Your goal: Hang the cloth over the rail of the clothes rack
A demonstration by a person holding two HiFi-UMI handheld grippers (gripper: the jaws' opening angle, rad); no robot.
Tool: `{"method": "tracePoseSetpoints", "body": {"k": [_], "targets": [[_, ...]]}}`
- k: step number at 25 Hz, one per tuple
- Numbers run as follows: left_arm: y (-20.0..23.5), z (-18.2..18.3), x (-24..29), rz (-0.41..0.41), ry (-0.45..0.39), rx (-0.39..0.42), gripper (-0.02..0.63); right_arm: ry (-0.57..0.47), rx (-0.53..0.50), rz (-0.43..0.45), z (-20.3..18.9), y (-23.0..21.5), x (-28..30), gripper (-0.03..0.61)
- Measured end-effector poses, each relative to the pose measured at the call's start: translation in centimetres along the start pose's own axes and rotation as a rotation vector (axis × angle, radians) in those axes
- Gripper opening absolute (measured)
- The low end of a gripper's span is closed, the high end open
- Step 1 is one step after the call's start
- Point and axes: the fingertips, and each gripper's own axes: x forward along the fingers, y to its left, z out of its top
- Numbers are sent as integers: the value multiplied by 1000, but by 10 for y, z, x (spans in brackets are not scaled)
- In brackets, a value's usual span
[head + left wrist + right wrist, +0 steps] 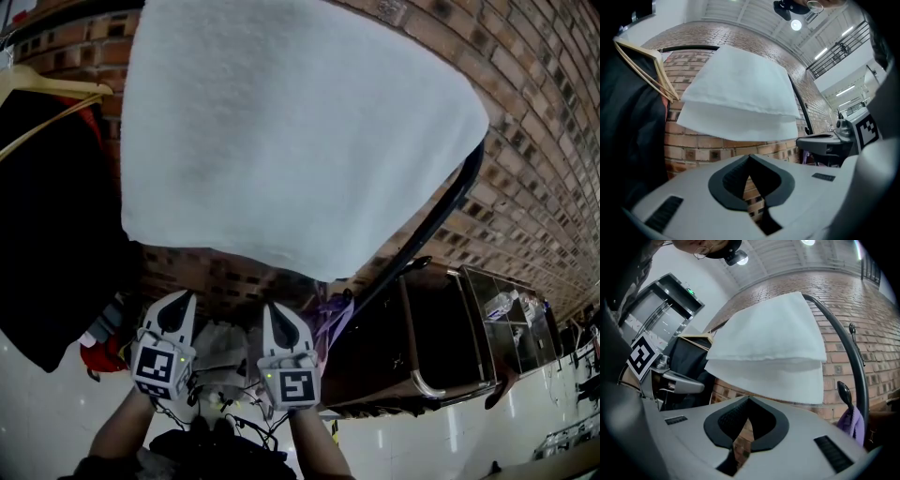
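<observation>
Brick wall backs the white cloth [291,141], filling the upper centre of the frame, draped over the rail [448,200] and seemingly even. Below it, the left gripper [181,302] and right gripper [277,309] are both closed on nothing. They are best drawn straight back, clear of the hem.

Head view: from the person's head, above and behind, facing steeply down at the brick wall [534,141]; cloth [291,141] close, filling 12 o'clock; left gripper [180,305] at 7 o'clock, right gripper [277,314] at 6 o'clock.
Left gripper view: low, looking up along its own jaws; cloth near at 12 o'clock, right gripper at 3 o'clock.
Right gripper view: low, looking up along its own jaws; cloth near at 12 o'clock, rail [854,356] at 3 o'clock, left gripper at 9 o'clock.
Shared: all three see the cloth and brick wall; each gripper view catches the other gripper.
</observation>
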Motion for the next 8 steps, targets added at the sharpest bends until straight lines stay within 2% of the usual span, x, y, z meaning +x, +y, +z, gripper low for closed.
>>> {"method": "tracePoseSetpoints", "body": {"k": [3, 8], "targets": [[2, -7, 7, 8, 52, -37, 12, -2, 4, -7, 2, -4, 3, 14], [-2, 5, 11, -10, 26, -49, 12, -20, 3, -13, 13, -10, 4, 14]]}}
